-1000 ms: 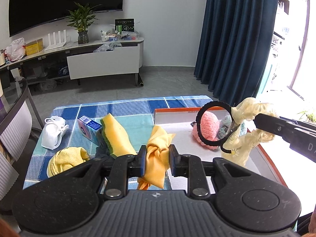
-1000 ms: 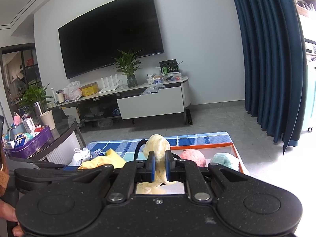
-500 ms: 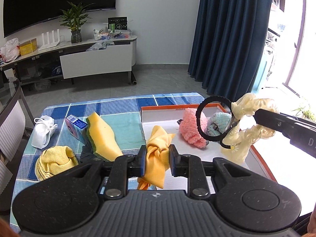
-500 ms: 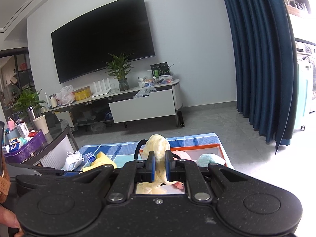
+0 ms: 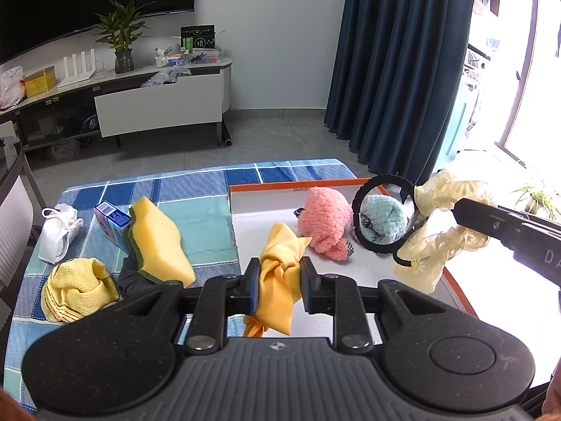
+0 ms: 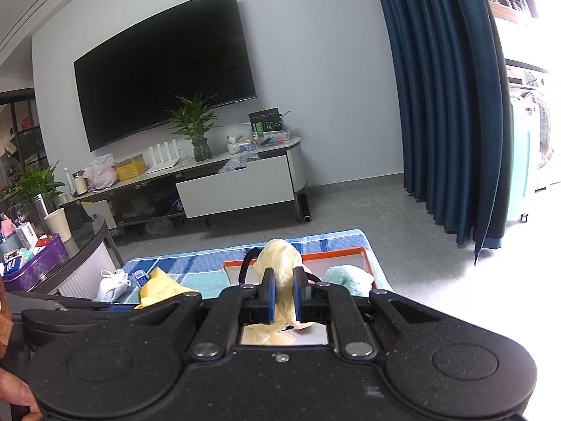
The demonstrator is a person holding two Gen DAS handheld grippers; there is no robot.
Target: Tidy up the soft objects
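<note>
My left gripper (image 5: pixel 279 282) is shut on a knotted orange cloth (image 5: pixel 280 266) and holds it above the near-left part of the white tray with orange rim (image 5: pixel 280 186). My right gripper (image 6: pixel 283 294) is shut on a pale yellow frilly scrunchie (image 6: pixel 280 263), seen in the left wrist view (image 5: pixel 441 231) above the tray's right side. A black hair band (image 5: pixel 380 217) hangs from the scrunchie. A pink fluffy ball (image 5: pixel 324 221) and a teal fluffy ball (image 5: pixel 382 222) lie in the tray.
On the blue checked cloth (image 5: pixel 196 189) left of the tray lie a yellow-green sponge (image 5: pixel 157 242), a blue box (image 5: pixel 112 215), a folded yellow towel (image 5: pixel 75 289), a white mask (image 5: pixel 58 231) and a dark cloth (image 5: pixel 135 279). A TV stand (image 5: pixel 157 101) stands behind.
Both grippers have moved rightward over the tray while keeping their hold. The tray and fluffy balls now sit more to the centre of the left wrist view.
</note>
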